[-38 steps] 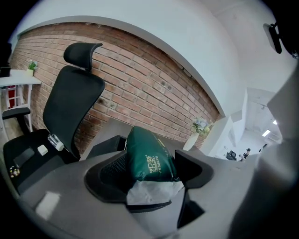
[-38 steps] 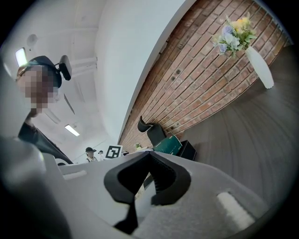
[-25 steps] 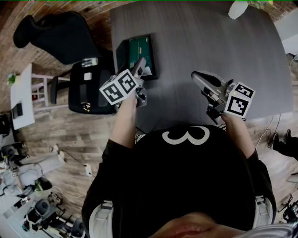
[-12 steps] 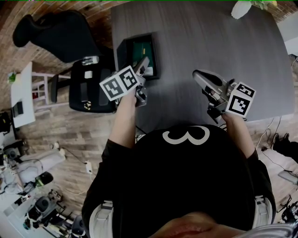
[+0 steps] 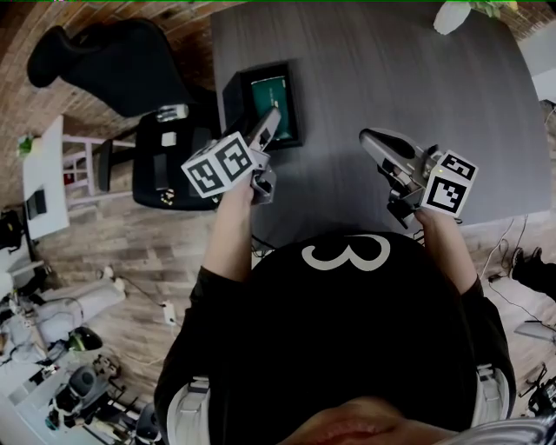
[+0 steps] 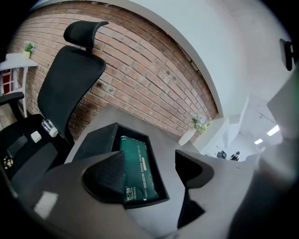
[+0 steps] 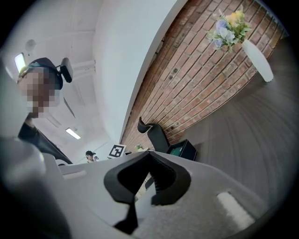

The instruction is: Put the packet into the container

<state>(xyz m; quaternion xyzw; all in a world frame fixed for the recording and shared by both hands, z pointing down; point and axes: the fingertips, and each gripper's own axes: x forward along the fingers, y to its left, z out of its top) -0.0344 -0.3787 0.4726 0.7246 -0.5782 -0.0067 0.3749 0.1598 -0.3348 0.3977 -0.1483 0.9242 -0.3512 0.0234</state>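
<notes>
A green packet [image 5: 271,92] lies flat inside the black container [image 5: 236,89] at the table's left edge; it also shows in the left gripper view, where the packet [image 6: 137,163] fills the container [image 6: 96,140]. My left gripper [image 5: 268,122] hovers just in front of the container's near end, jaws apart with nothing between them [image 6: 149,173]. My right gripper [image 5: 373,142] hangs over the table's middle right, well away from the container, its jaws closed together and empty [image 7: 150,164].
A black office chair [image 5: 113,65] stands left of the dark grey table [image 5: 382,78]. A white vase of flowers [image 5: 448,14] stands at the table's far right corner. The table's near edge runs just under both grippers. A brick wall [image 6: 140,84] rises beyond.
My left gripper has drawn back a little from the container toward the person. The packet stays in the container. The right gripper has hardly moved.
</notes>
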